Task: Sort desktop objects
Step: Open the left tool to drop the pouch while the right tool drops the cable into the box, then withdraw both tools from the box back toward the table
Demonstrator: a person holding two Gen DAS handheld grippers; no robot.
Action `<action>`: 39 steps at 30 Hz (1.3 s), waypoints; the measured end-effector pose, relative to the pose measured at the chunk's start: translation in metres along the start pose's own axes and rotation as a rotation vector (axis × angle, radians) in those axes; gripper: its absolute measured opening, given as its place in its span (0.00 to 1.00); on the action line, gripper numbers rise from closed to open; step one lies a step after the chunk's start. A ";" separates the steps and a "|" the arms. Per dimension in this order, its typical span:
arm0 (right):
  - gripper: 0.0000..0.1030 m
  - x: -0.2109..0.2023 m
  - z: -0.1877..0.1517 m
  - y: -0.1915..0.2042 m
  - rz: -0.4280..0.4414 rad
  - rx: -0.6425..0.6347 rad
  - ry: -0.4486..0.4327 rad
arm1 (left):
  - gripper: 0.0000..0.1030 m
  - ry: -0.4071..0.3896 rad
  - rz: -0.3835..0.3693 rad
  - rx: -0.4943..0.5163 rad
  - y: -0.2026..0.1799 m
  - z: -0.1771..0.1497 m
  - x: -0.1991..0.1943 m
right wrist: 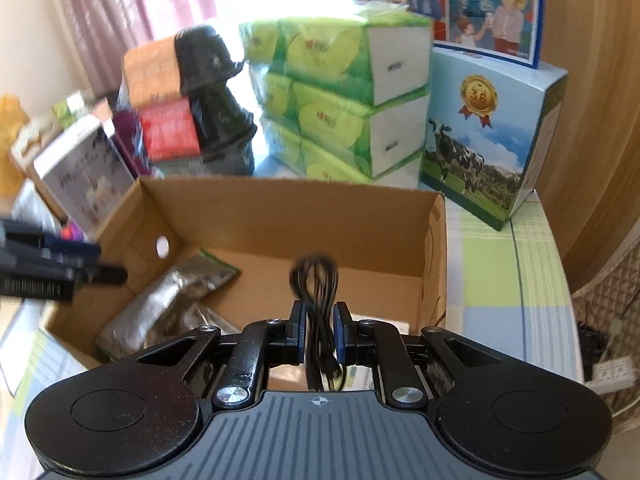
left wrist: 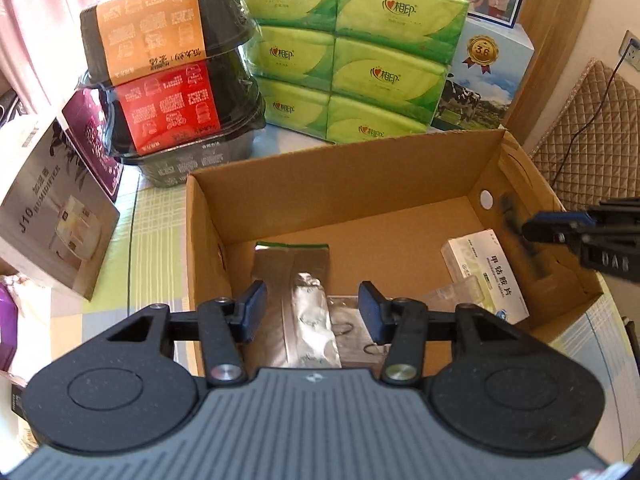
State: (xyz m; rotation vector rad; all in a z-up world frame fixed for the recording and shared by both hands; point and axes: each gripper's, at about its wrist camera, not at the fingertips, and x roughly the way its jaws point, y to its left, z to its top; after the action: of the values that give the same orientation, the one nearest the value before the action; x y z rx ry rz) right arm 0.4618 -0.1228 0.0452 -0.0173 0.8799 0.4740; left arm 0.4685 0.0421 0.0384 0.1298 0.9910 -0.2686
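Checked worktop, cardboard box at 12 o'clock. Right gripper jaws pinch cable bundle mid-coil: light, floppy, loops may snag. Left gripper jaws wide, empty.

Foil pouch and medicine carton inside cardboard box.

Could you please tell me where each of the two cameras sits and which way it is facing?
Left wrist: on the left gripper, looking forward and down into the cardboard box at a silver foil pouch; jaws open; the right gripper shows at right.
Right wrist: on the right gripper, over the box's other side; jaws shut on a black cable; left gripper at left.
Shared: box, pouch, green tissue packs.
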 end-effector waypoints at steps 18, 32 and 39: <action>0.65 -0.085 -0.057 0.004 0.024 0.023 -0.045 | 0.61 -0.025 -0.033 -0.083 -0.015 -0.078 -0.067; 0.96 -0.175 -0.155 0.039 0.020 -0.052 -0.043 | 0.93 -0.095 -0.021 -0.092 -0.046 -0.167 -0.159; 0.98 -0.202 -0.198 0.051 0.039 -0.086 -0.021 | 0.98 -0.109 -0.023 -0.120 -0.063 -0.208 -0.190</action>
State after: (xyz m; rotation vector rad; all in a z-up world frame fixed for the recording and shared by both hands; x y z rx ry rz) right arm 0.1863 -0.1967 0.0770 -0.0738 0.8404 0.5473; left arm 0.1843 0.0609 0.0859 -0.0054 0.8984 -0.2344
